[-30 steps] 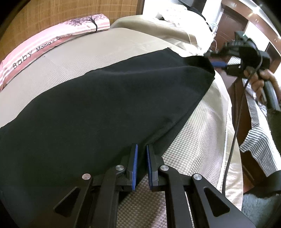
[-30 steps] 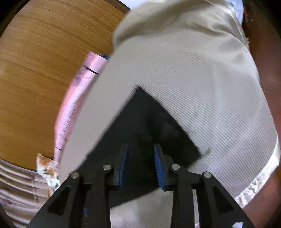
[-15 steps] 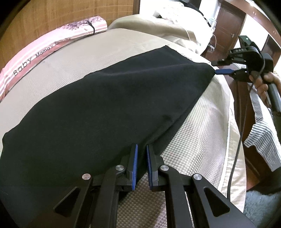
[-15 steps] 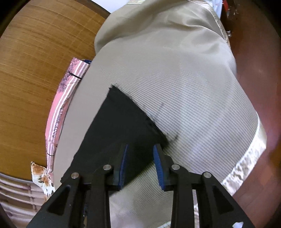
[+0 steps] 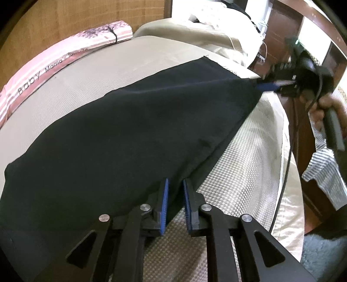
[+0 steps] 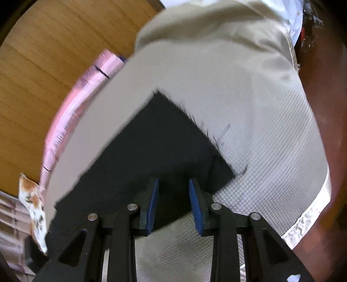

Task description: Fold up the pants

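Note:
Black pants [image 5: 141,134] lie spread flat across the beige bed cover [image 5: 238,195]. My left gripper [image 5: 175,184] sits low at their near edge. Its jaws are opening, with a fold of black cloth in the narrow gap between the blue pads. Over at the far right corner of the pants, my right gripper [image 5: 265,81] is held in a person's hand [image 5: 325,108]. In the right wrist view the right gripper [image 6: 173,184] hangs over the hem corner of the pants [image 6: 164,138]. Its jaws are closing with black cloth between them, the pads still apart.
A pink pillow [image 5: 65,58] printed "Baby" lies along the wooden headboard [image 5: 86,19]. Rumpled beige bedding [image 5: 195,30] is piled at the far end. The bed's edge [image 5: 288,173] drops off at the right, beside a striped cloth [image 5: 321,169] and dark wooden furniture [image 5: 279,28].
The pants corner, lifted and curled a second ago, now lies flat and stretched. The right gripper has come down closer to the hem. The left gripper has stayed put, its pads a little wider.

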`<state>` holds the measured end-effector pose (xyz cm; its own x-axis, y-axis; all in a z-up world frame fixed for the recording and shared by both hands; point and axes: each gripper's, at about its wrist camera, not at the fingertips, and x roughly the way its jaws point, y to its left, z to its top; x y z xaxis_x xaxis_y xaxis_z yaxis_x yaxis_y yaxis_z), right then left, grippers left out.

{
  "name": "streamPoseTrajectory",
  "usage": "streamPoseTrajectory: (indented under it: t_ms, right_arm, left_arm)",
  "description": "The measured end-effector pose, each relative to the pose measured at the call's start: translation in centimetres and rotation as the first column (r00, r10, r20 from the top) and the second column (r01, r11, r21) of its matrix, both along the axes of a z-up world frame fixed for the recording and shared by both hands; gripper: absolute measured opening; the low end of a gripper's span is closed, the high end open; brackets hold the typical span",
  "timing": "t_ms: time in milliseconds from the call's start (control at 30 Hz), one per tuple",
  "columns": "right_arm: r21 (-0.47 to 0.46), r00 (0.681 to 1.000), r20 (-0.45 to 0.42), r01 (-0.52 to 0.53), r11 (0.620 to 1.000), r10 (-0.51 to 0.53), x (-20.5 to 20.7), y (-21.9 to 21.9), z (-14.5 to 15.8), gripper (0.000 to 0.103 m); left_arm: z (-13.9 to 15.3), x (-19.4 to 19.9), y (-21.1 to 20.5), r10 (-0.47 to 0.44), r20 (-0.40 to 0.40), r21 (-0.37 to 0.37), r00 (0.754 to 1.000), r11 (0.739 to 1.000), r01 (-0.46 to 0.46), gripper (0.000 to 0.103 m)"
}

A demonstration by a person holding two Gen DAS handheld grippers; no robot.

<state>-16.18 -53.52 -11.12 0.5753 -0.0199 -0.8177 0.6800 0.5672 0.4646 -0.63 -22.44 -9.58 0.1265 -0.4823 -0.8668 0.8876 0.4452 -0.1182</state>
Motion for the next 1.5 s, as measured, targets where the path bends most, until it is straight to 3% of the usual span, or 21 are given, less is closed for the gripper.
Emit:
streamPoseTrajectory:
  t_ms: [133, 233, 300, 367, 500, 633, 767, 900, 1000, 1200, 1267, 1333, 1400, 1500]
  right_arm:
    - [0.018, 0.998, -0.012, 0.062, 0.998, -0.062, -0.5, -1.2, -0.2, 0.017]
    - [-0.055, 0.996, -0.061, 0.058, 0.997, -0.061, 0.0, -1.1, 1.1, 0.022]
    - [-0.094, 0.998, -0.058, 0.030, 0.995, -0.036, 1.0, -0.4, 2.4, 0.023]
    - [-0.109, 0.999, -0.019, -0.047, 0.993, 0.045, 3.5, 1.0, 4.2, 0.023]
    - [-0.116, 0.966, 0.019, -0.253, 0.961, 0.256, 10.0, 5.5, 6.2, 0.027]
    - [-0.071, 0.870, 0.053, -0.487, 0.870, 0.491, 18.7, 12.2, 6.5, 0.027]
    - [-0.024, 0.724, 0.056, -0.688, 0.726, 0.688, 26.8, 19.8, 5.8, 0.031]
    - [0.008, 0.592, 0.036, -0.806, 0.592, 0.805, 32.7, 26.1, 4.3, 0.039]
    - [0.050, 0.495, 0.019, -0.868, 0.493, 0.869, 36.5, 30.2, 2.8, 0.042]
    - [0.113, 0.389, -0.056, -0.913, 0.392, 0.920, 40.1, 35.0, -0.9, 0.042]
    - [0.130, 0.375, -0.041, -0.917, 0.377, 0.926, 40.5, 35.4, -1.3, 0.042]
    - [0.148, 0.357, 0.019, -0.925, 0.351, 0.934, 40.2, 35.4, -0.8, 0.014]
    - [0.089, 0.374, 0.023, -0.925, 0.370, 0.927, 40.3, 35.3, 0.1, 0.012]
    - [0.034, 0.367, -0.024, -0.929, 0.368, 0.930, 40.8, 36.2, -0.1, 0.010]
  left_arm:
    - [1.1, 1.1, 1.8, 0.047, -0.022, -0.023, 0.999, 0.999, -0.047, 0.028]
    - [2.8, 2.5, 4.4, 0.104, -0.035, -0.079, 0.994, 0.991, -0.107, 0.043]
    - [4.1, 4.0, 7.0, 0.180, -0.034, -0.128, 0.983, 0.975, -0.183, 0.046]
    - [4.9, 5.4, 9.3, 0.266, -0.008, -0.150, 0.964, 0.953, -0.264, 0.047]
    - [5.2, 8.7, 14.9, 0.455, 0.049, -0.144, 0.889, 0.884, -0.445, 0.047]
    - [4.4, 11.1, 20.6, 0.613, 0.084, -0.115, 0.785, 0.789, -0.604, 0.047]
    - [3.0, 11.4, 24.6, 0.702, 0.113, -0.087, 0.703, 0.712, -0.697, 0.047]
    - [1.5, 11.8, 27.6, 0.753, 0.086, -0.054, 0.652, 0.657, -0.752, 0.047]
    - [1.0, 11.3, 28.7, 0.750, 0.071, -0.067, 0.658, 0.662, -0.747, 0.047]
    - [0.8, 11.1, 28.0, 0.729, 0.109, -0.055, 0.676, 0.683, -0.728, 0.047]
    - [0.7, 10.9, 28.4, 0.728, 0.092, -0.066, 0.679, 0.685, -0.725, 0.047]
    - [0.8, 10.8, 28.7, 0.730, 0.070, -0.076, 0.680, 0.683, -0.726, 0.047]
    - [0.8, 10.9, 29.1, 0.729, 0.053, -0.085, 0.683, 0.684, -0.724, 0.047]
    - [0.7, 11.0, 29.3, 0.728, 0.041, -0.092, 0.684, 0.684, -0.723, 0.047]
